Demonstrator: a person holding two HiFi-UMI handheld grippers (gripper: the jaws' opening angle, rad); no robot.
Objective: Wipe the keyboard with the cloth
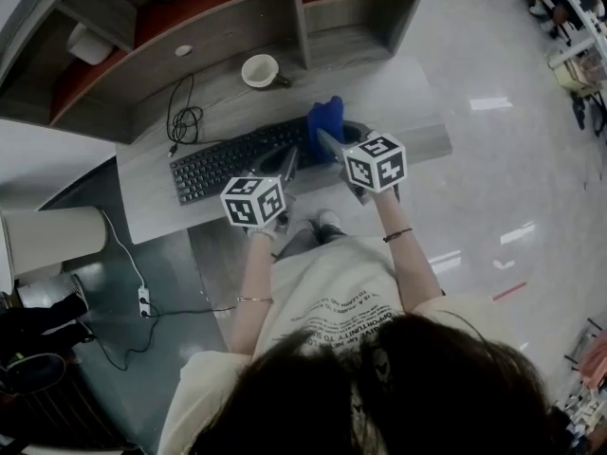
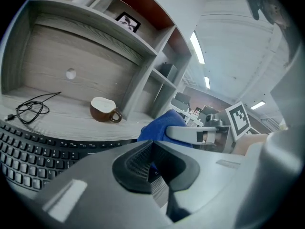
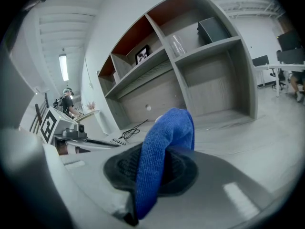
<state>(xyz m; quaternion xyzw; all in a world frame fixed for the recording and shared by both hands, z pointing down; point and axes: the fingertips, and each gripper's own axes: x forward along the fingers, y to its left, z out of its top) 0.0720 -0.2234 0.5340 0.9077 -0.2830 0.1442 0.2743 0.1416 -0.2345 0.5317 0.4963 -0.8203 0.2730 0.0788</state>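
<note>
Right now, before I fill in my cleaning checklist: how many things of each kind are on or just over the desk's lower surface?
Keyboard: 1
Mug: 1
Coiled cable: 1
Blue cloth: 1
Total: 4

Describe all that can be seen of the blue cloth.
The cloth is bright blue, with a fuzzy, towel-like weave. The right claw pinches it, folded, so a rounded hump sticks out past the claw. In the head view it lies over the right end of the keyboard; whether they touch is unclear.
</note>
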